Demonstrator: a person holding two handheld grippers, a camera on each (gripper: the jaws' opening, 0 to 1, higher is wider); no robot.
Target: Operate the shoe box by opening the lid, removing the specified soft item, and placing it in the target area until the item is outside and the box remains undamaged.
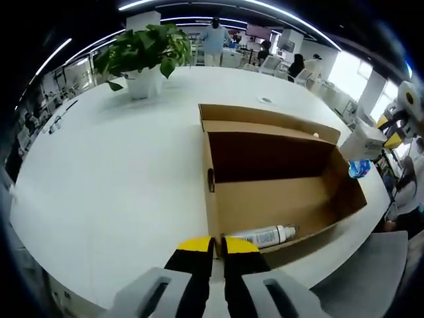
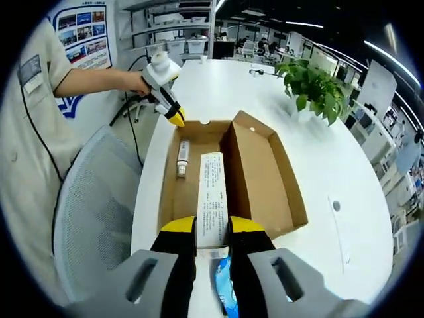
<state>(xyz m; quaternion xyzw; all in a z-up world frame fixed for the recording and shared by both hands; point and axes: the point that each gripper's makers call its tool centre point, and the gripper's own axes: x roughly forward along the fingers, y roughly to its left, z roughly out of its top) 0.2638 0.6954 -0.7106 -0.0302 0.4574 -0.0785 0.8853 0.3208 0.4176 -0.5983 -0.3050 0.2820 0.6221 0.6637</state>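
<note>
One shoe box (image 1: 278, 192) lies open on the white table (image 1: 119, 179) in the left gripper view, its lid folded back; a single white bottle (image 1: 264, 236) rests on the cardboard floor by the near wall; the left gripper (image 1: 218, 246) hovers just in front of that wall, jaws closed together on nothing; one potted plant (image 1: 142, 56) stands well behind.

In the right gripper view the right gripper (image 2: 212, 233) is clamped on a long white printed packet (image 2: 212, 199), which I judge to be the soft item; it reaches over the box's near end, one end between the jaws; the left gripper (image 2: 173, 118) sits at the far rim; opening looks done, and carrying the packet clear to the target area remains.
</note>
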